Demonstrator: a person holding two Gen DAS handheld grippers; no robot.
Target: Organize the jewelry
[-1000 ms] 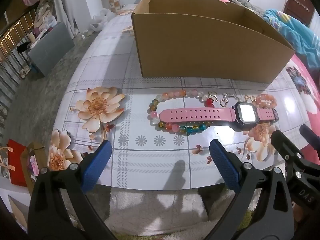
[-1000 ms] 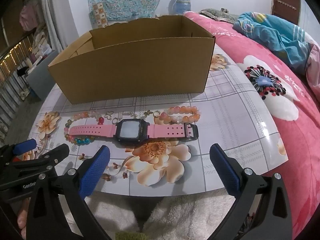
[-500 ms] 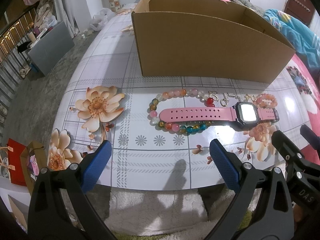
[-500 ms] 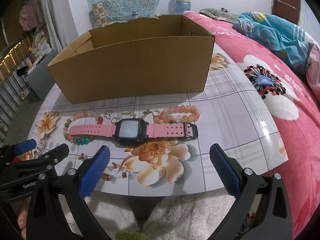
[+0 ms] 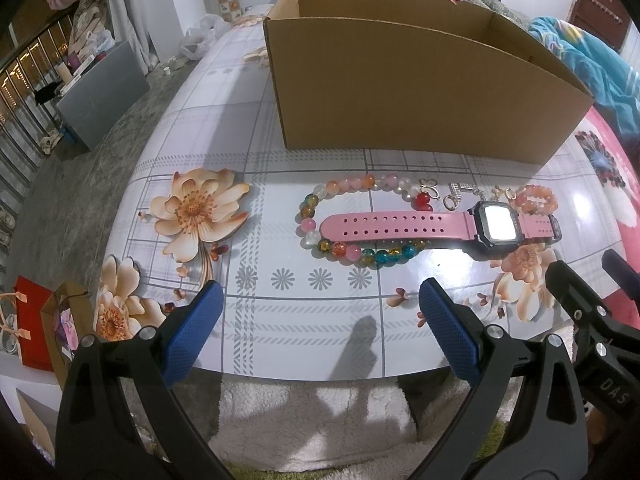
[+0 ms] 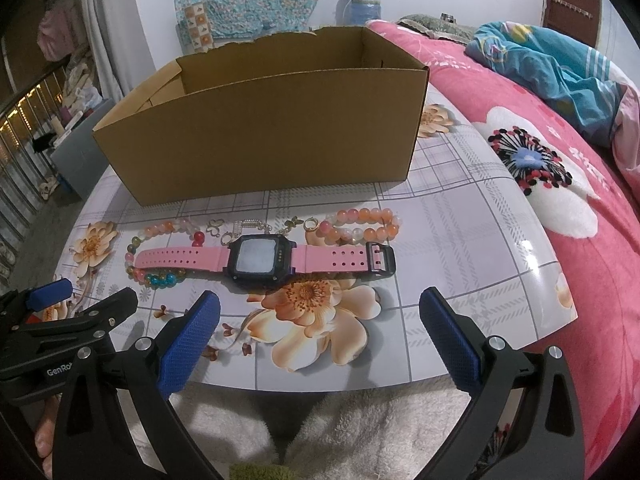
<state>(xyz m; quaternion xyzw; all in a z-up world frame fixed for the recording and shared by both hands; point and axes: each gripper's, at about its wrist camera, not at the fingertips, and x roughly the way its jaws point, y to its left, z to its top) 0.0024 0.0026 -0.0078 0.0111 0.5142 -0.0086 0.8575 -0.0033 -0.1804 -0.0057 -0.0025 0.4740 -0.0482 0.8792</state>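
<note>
A pink watch (image 5: 400, 229) with a black face (image 6: 256, 259) lies on the table in front of an open cardboard box (image 5: 416, 92), which also shows in the right wrist view (image 6: 264, 148). A multicolour bead bracelet (image 5: 316, 220) lies around the strap's left end. A peach bead bracelet (image 6: 362, 226) lies by the buckle. Small rings and earrings (image 6: 256, 226) lie between them. My left gripper (image 5: 318, 332) is open and empty near the table's front edge. My right gripper (image 6: 320, 336) is open and empty, in front of the watch.
The table (image 5: 320, 308) has a glossy floral cover. A bed with a pink blanket (image 6: 560, 160) lies to the right. A grey box (image 5: 100, 92) and gift bags (image 5: 36, 328) stand on the floor to the left.
</note>
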